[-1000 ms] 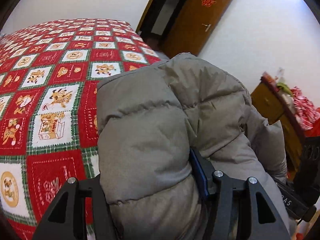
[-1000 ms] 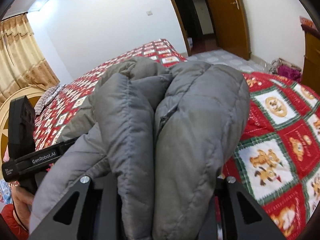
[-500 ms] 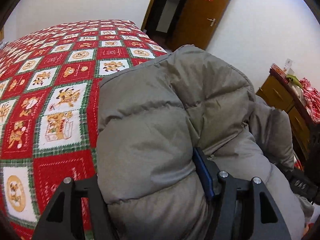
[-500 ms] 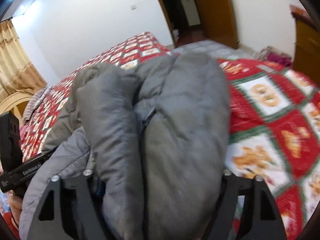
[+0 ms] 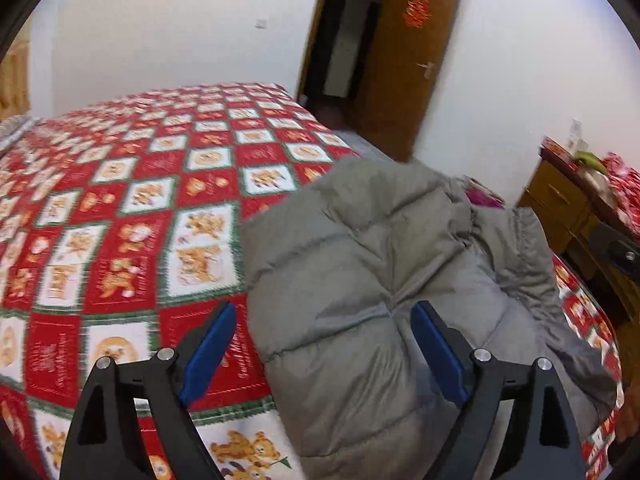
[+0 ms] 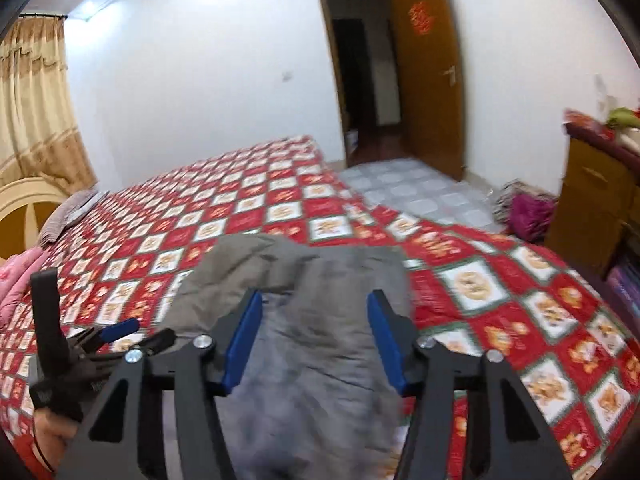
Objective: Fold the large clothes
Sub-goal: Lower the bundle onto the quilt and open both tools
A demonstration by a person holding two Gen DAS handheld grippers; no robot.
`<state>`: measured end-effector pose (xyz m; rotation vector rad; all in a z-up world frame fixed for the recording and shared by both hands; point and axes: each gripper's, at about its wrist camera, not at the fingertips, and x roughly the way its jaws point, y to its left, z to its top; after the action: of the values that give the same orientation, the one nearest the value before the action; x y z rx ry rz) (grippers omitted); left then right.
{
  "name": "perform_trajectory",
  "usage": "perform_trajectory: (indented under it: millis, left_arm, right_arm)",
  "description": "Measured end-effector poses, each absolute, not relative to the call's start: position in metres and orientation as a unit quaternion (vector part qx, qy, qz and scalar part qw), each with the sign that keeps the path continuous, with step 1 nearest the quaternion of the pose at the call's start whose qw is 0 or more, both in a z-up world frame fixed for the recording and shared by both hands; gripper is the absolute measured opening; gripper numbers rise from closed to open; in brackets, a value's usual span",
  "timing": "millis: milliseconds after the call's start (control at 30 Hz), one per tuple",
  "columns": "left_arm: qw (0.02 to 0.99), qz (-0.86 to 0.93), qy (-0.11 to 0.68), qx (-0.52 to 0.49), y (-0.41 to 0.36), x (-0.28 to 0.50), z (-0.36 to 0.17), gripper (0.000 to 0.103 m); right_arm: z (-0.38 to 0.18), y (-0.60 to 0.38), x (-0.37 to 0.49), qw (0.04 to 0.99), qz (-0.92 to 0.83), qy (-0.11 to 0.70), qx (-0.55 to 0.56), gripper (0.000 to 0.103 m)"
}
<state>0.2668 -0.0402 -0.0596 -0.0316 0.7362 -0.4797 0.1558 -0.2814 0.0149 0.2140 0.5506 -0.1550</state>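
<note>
A grey puffer jacket (image 5: 360, 280) lies folded in a thick bundle on the red checked bedspread (image 5: 120, 220). My left gripper (image 5: 324, 336) hovers over its near edge, jaws opening. Its blue pads (image 5: 436, 348) stand clear of the fabric, one over the bedspread, one over the jacket. In the right wrist view the jacket (image 6: 312, 360) lies below my right gripper (image 6: 314, 336). Its jaws are closing, with the jacket beneath the gap and the pads (image 6: 386, 340) not pressing on it. The left gripper (image 6: 100, 336) shows at the lower left, held by a hand (image 6: 52, 432).
An open wooden door (image 6: 428, 72) and tiled floor (image 6: 420, 196) lie beyond the bed's far corner. A wooden dresser (image 6: 592, 192) stands at the right, with a magenta clothes heap (image 6: 528, 212) beside it. Curtains (image 6: 36, 100), a headboard (image 6: 24, 220) and pink bedding (image 6: 20, 276) are at the left.
Both grippers have let go of the jacket and drawn back and up from it. The jacket, bunched between the jaws before, now rests on the bed.
</note>
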Motion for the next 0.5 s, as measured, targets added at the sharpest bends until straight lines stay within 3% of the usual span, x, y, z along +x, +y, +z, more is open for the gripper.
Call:
perform_trajectory:
  millis: [233, 500]
  left_arm:
    - [0.905, -0.224, 0.361, 0.020, -0.055, 0.254, -0.070, 0.089]
    - [0.898, -0.232, 0.374, 0.022, -0.061, 0.244, -0.075, 0.089]
  right_arm:
    - [-0.052, -0.278, 0.211, 0.915, -0.130, 0.366, 0.109, 0.053]
    - [-0.088, -0.292, 0.185, 0.910, -0.192, 0.342, 0.135, 0.056]
